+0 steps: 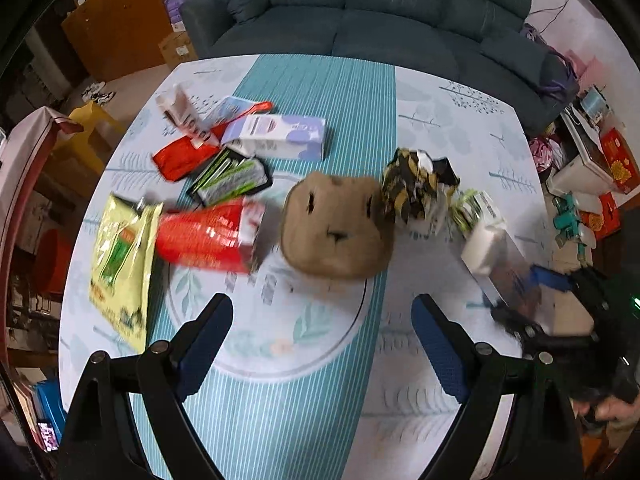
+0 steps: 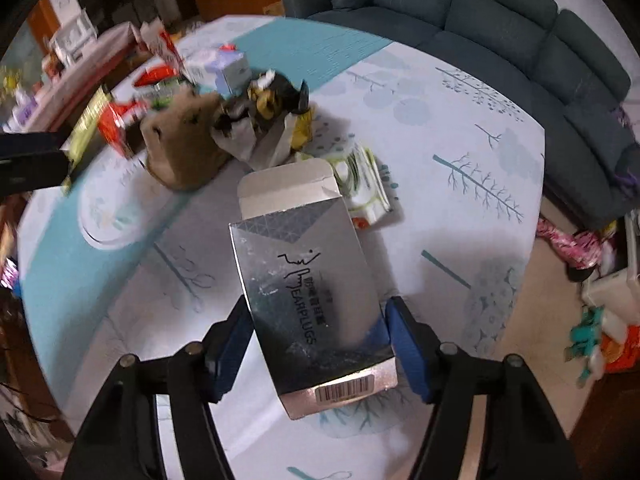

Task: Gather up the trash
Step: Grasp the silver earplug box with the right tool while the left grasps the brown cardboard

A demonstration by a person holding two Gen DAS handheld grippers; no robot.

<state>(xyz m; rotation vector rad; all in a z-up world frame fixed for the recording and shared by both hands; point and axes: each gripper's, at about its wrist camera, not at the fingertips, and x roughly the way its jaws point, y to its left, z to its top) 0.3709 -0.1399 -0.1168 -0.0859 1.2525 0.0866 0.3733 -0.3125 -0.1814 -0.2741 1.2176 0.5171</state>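
Observation:
My right gripper is shut on a silver earplugs box, held above the table with its flap open; the box also shows in the left wrist view. My left gripper is open and empty, hovering before a brown plush capybara. Trash lies around it: a red carton, a yellow-green bag, a black and yellow crumpled wrapper, a white and purple box, a black and green packet, and a red packet.
The round table has a pale leaf-print cloth and a teal striped runner. A dark blue sofa stands behind it. Boxes and clutter sit on the floor at the right. A white and green wrapper lies beyond the silver box.

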